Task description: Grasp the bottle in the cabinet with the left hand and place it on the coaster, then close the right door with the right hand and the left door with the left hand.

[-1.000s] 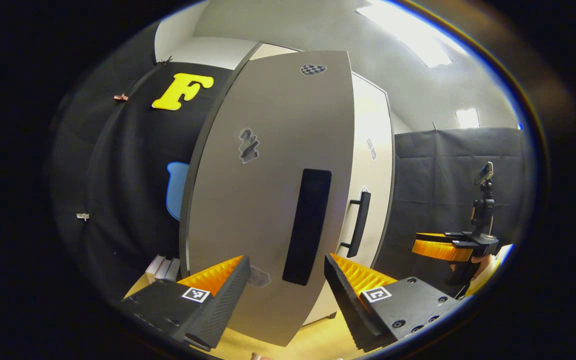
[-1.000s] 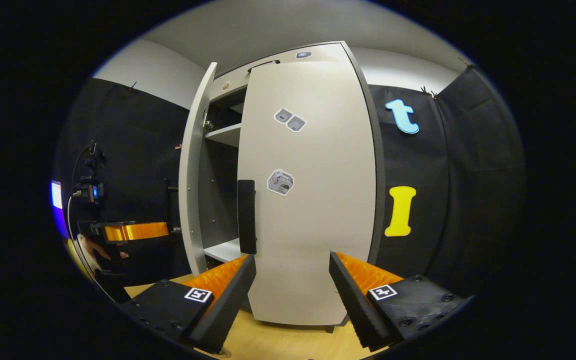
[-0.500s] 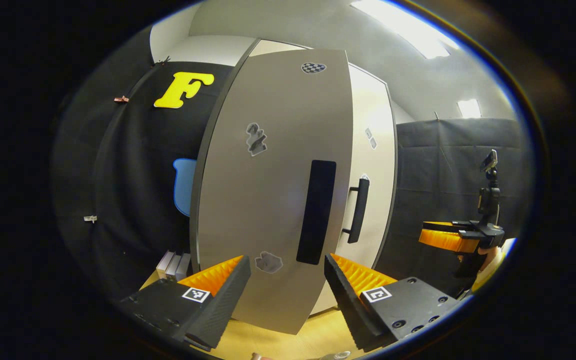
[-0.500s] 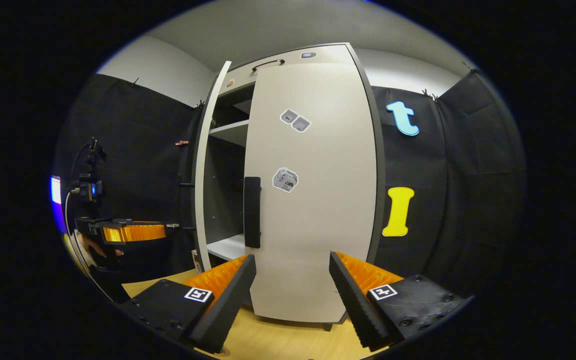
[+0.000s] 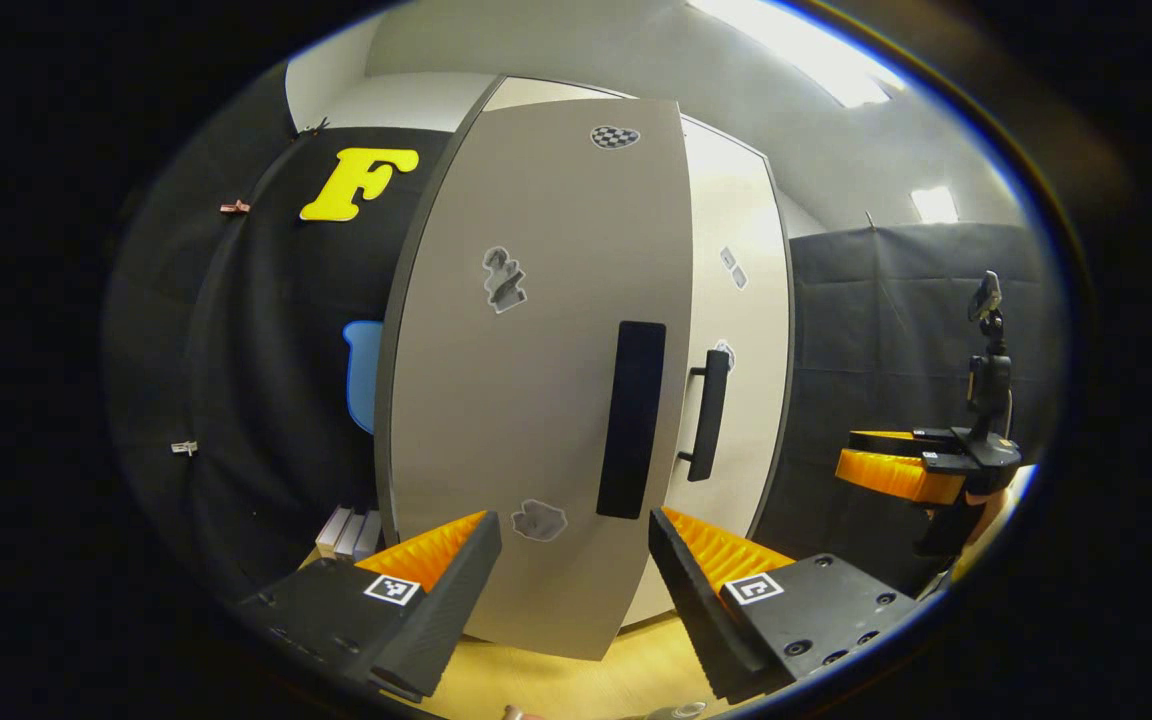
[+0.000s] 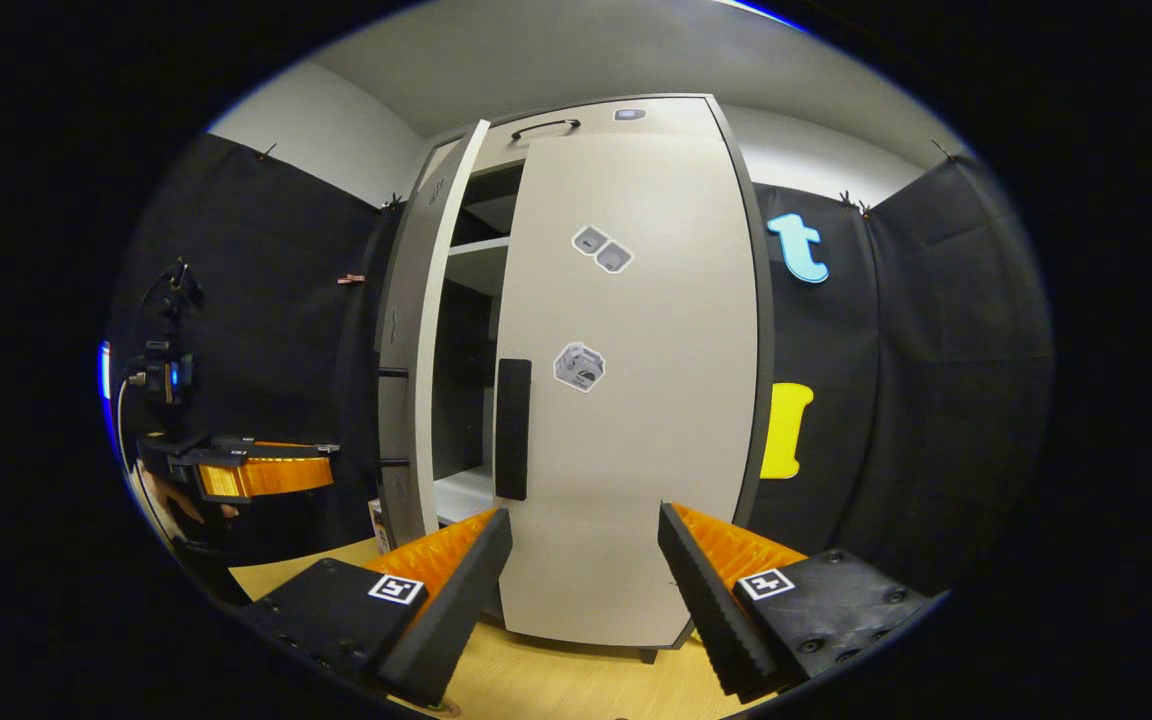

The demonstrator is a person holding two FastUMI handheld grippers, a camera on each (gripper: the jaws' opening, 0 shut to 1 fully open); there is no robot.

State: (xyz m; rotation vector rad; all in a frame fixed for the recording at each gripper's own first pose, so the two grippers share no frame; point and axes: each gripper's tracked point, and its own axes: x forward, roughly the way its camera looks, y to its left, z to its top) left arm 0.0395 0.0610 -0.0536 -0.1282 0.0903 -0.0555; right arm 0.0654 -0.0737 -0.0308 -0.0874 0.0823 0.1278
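Note:
The cabinet's left door (image 5: 536, 380) stands right ahead of my left gripper (image 5: 573, 590), nearly closed, its flat black handle (image 5: 631, 420) just beyond the open fingers. Whether the fingers touch the door I cannot tell. Past it, the right door (image 5: 741, 350) is closed, with its bar handle (image 5: 708, 415). In the right gripper view the right door (image 6: 646, 420) is closed, with its handle (image 6: 513, 430) on its left edge. The left door (image 6: 426, 330) is ajar, and a narrow gap shows shelves (image 6: 481, 250). My right gripper (image 6: 583, 590) is open and holds nothing, a little way back from the cabinet.
The cabinet stands on a light wooden tabletop (image 6: 556, 685). Black cloth walls close in both sides. Several pale flat boxes (image 5: 346, 530) lean beside the cabinet's left side. The right gripper (image 5: 896, 470) shows far right; the left gripper (image 6: 256, 470) and a hand show far left.
The left door has swung further toward the cabinet and the gap has narrowed. My left gripper has followed it. The right gripper has drawn back slightly.

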